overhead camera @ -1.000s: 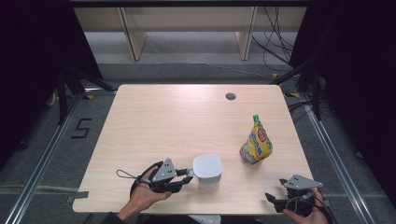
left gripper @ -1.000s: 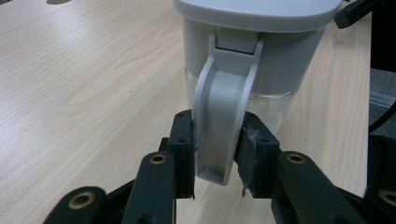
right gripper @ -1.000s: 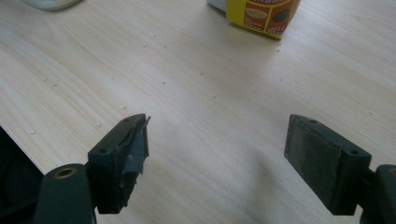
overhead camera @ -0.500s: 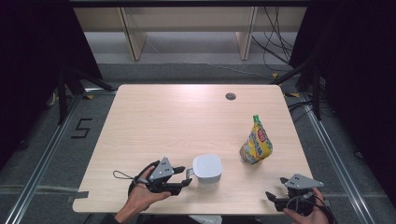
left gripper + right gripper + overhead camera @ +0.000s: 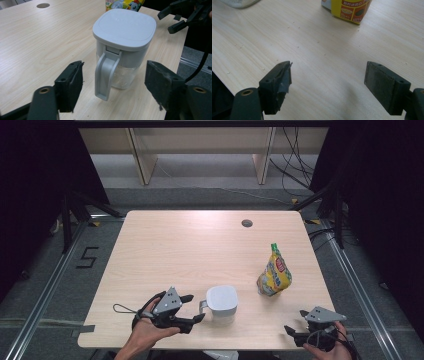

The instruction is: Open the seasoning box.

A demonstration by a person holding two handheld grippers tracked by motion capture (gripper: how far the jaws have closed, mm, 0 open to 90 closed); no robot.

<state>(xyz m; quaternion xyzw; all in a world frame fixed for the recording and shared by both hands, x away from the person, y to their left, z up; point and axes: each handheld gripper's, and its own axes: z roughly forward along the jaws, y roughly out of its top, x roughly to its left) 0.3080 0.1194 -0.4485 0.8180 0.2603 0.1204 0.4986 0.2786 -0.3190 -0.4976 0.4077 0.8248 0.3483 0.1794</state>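
A small clear jug [image 5: 222, 302] with a white square lid [image 5: 123, 32] stands near the table's front edge. Its handle [image 5: 105, 72] points at my left gripper [image 5: 195, 308]. That gripper's jaws have just been opening. They now stand wide on either side of the handle without touching it, as the left gripper view [image 5: 115, 75] shows. A yellow snack bag [image 5: 274, 275] stands upright to the right of the jug. My right gripper [image 5: 296, 322] rests at the front right corner, open over bare wood [image 5: 328, 85], with the bag's base [image 5: 349, 7] ahead of it.
The wooden table [image 5: 175, 245] has a round hole [image 5: 246, 223] at its far right. Its right edge and a metal floor rail [image 5: 350, 270] lie close to my right gripper. Pale shelving [image 5: 200, 150] stands behind the table, and cables [image 5: 295, 175] lie on the floor.
My left gripper's jaws, shut at the jug's handle before, have spread wide and let it go. The hand has drawn back slightly and risen. The jug, the bag and the right gripper have stayed put.
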